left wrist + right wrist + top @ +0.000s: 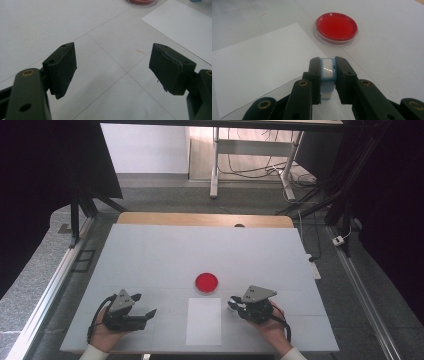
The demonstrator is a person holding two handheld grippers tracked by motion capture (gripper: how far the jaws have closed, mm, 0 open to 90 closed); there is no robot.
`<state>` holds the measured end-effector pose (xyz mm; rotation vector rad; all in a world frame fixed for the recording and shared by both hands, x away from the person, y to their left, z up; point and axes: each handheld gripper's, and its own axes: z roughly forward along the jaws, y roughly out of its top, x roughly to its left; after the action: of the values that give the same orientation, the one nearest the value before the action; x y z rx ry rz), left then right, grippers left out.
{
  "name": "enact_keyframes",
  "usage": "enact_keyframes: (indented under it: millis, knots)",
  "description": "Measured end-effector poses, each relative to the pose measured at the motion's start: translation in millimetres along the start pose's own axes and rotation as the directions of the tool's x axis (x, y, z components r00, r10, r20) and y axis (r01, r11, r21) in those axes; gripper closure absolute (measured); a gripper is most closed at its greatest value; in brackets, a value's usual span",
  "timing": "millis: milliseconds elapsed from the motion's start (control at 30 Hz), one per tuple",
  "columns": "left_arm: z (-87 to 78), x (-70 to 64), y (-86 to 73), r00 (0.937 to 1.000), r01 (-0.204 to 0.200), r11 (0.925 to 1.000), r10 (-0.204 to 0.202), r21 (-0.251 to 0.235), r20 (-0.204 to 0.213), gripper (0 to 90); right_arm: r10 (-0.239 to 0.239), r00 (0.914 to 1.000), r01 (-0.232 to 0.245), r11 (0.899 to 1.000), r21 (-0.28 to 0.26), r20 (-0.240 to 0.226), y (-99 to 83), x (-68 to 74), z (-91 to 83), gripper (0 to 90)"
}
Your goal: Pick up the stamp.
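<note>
A round clear dish with red filling (206,282) (336,26) sits on the white table, just beyond a white sheet of paper (204,320) (254,62). My right gripper (234,304) (327,68) is shut on a small light-blue and white block (327,75), held right of the sheet's far corner. My left gripper (145,306) (112,65) rests at the near left with its jaws wide apart and nothing between them. The sheet's corner (180,27) and the dish's rim (142,2) lie ahead of it.
The white tabletop (165,255) has thin seam lines and a small orange mark (140,51). Beyond the far edge stand a metal table frame (216,165), cables on the floor and dark curtains at both sides.
</note>
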<state>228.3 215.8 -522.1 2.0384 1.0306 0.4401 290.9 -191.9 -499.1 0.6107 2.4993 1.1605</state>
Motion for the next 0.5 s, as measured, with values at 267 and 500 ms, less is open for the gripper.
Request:
enact_keyframes:
  millis: [267, 500]
  knots:
    - [0.3, 0.2, -0.1, 1.0, 0.002, 1.0, -0.002, -0.002, -0.003, 22.7, 0.015, 0.9997, -0.014, 0.999, -0.041, 0.022, 0.2, -2.1, -4.5, 74.7]
    - [-0.1, -0.6, 0.3, 1.0, 0.003, 1.0, -0.003, -0.007, -0.009, 23.0, 0.104, 0.9945, -0.105, 0.989, -0.108, -0.014, 0.1, -8.2, -11.4, 74.8]
